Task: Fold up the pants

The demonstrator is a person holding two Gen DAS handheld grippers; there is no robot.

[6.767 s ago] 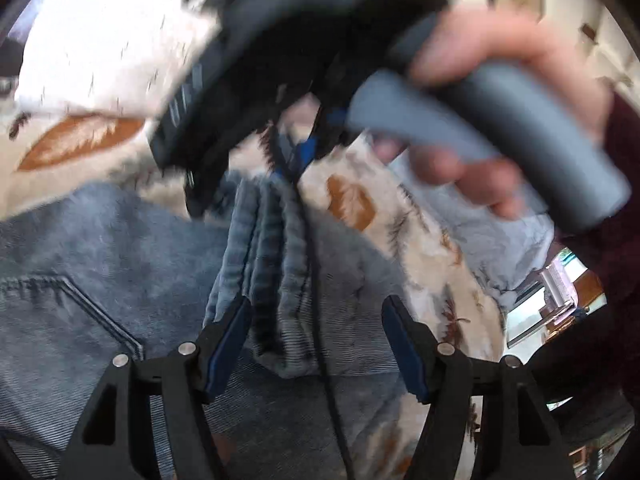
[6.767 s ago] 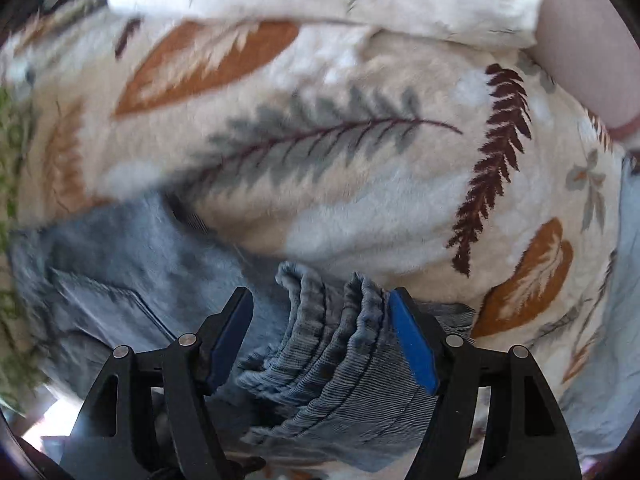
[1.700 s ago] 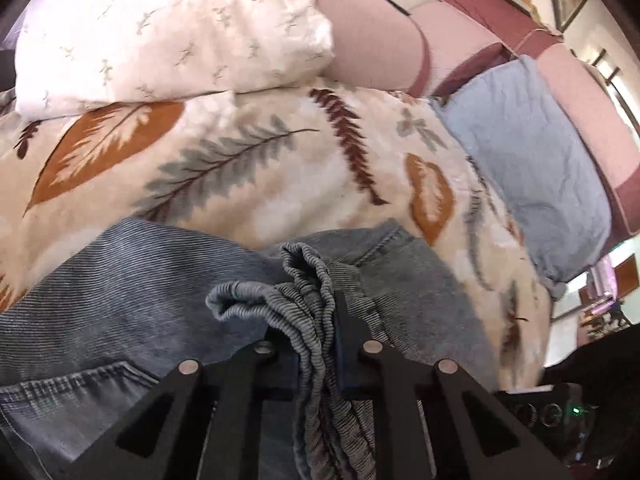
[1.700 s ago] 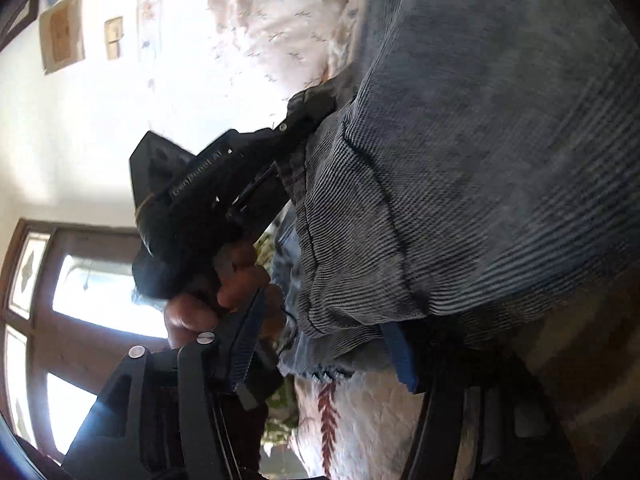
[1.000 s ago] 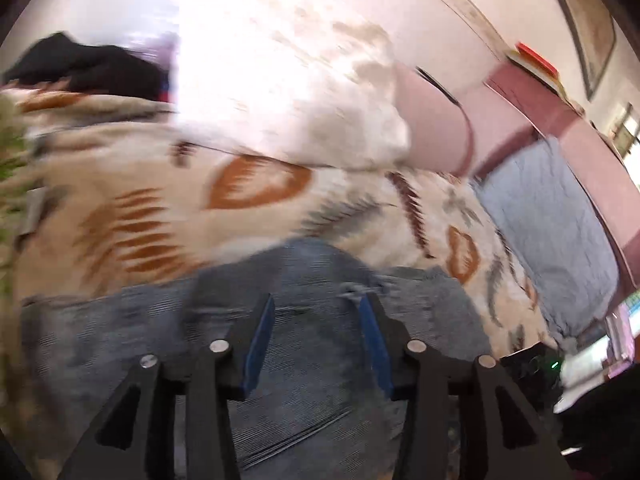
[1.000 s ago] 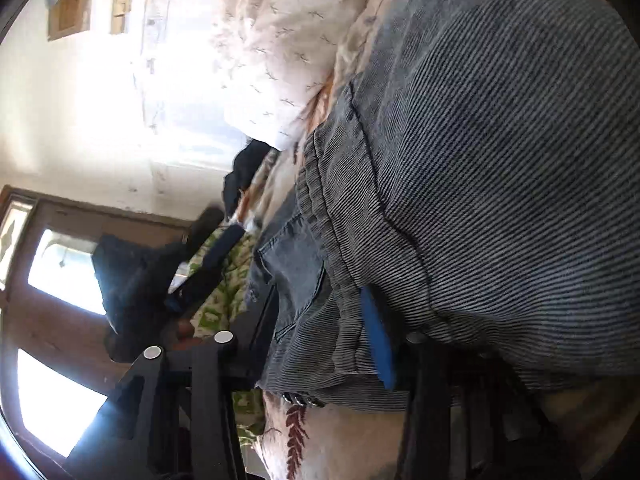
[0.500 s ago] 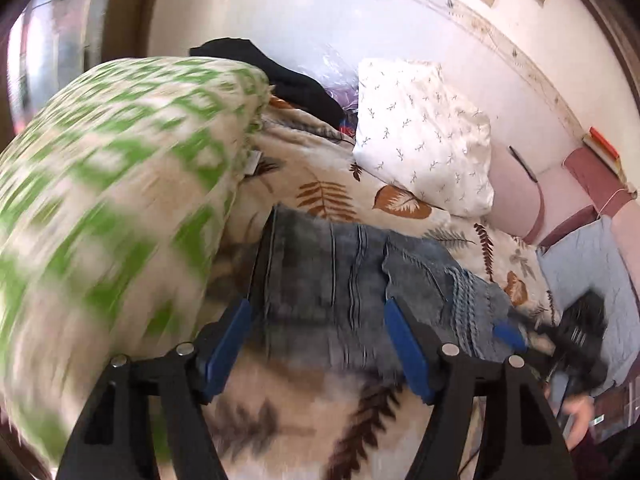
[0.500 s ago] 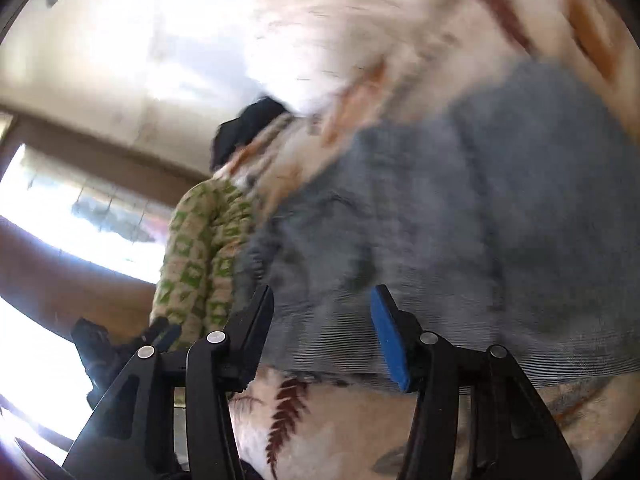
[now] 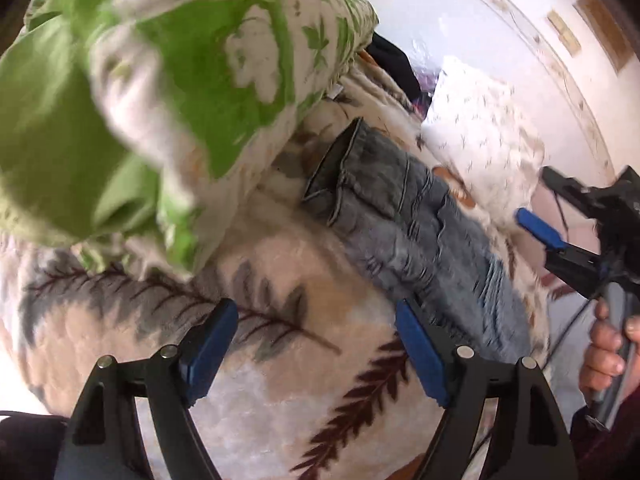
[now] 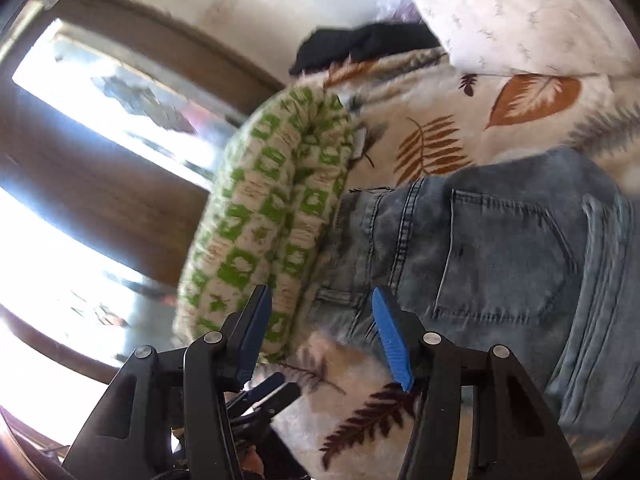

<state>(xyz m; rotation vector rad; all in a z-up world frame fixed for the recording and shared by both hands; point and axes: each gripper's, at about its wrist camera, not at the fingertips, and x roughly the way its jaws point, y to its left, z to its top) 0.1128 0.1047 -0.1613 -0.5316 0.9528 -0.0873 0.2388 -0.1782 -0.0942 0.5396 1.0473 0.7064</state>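
Left gripper is seen at lower centre of the left wrist view, jaws spread, nothing held, over the leaf-print blanket. Folded pants are noted up and right of it, apart, long axis running from upper centre to lower right; a green pillow fills the upper left.

Right gripper is seen at lower centre of the right wrist view, likewise released. Pants are spread across the right half, waistband edge just above the right fingertip. The right hand is judged nearer.
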